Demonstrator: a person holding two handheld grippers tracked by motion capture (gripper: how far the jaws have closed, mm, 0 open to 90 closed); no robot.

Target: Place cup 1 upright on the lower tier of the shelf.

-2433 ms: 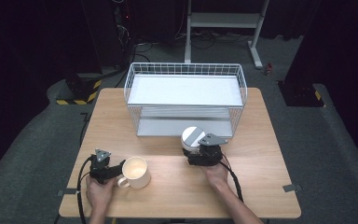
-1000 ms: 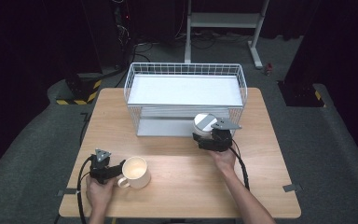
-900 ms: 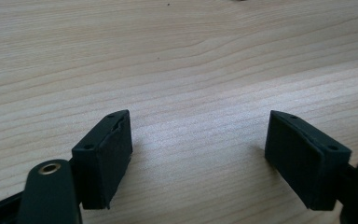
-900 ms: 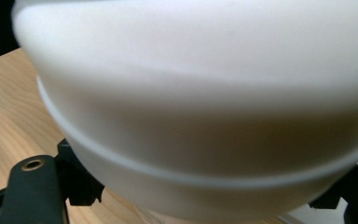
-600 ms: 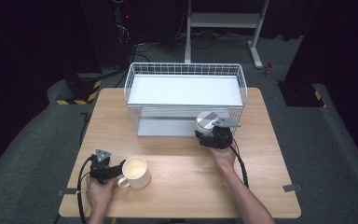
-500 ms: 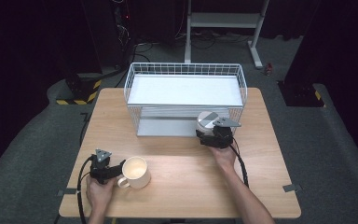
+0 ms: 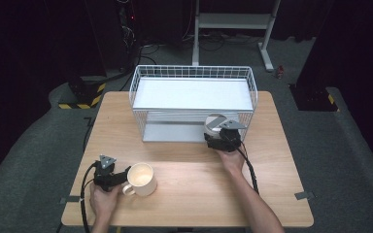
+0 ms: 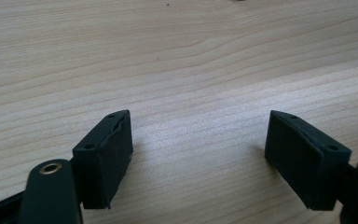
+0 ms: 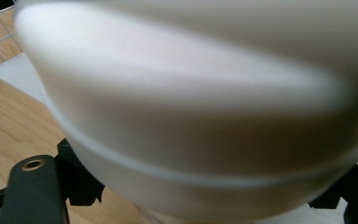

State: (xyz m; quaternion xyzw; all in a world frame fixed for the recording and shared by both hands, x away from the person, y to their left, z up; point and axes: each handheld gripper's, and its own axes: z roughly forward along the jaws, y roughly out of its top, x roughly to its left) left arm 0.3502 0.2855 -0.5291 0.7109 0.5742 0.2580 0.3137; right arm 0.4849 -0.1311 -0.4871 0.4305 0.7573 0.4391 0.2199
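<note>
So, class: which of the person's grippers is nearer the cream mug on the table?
Left. The left gripper sits right beside the mug, at its handle side, jaws open. The right gripper is across the table by the wire rack, holding a white bowl.

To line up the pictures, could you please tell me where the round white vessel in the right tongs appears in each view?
High view: round white vessel right of centre, at the wire rack front, in the right tongs.
Right gripper view: close, blurred, across most of the frame.
Left gripper view: bare wood between open left tongs.
Shared landmark: the wooden table.
</note>
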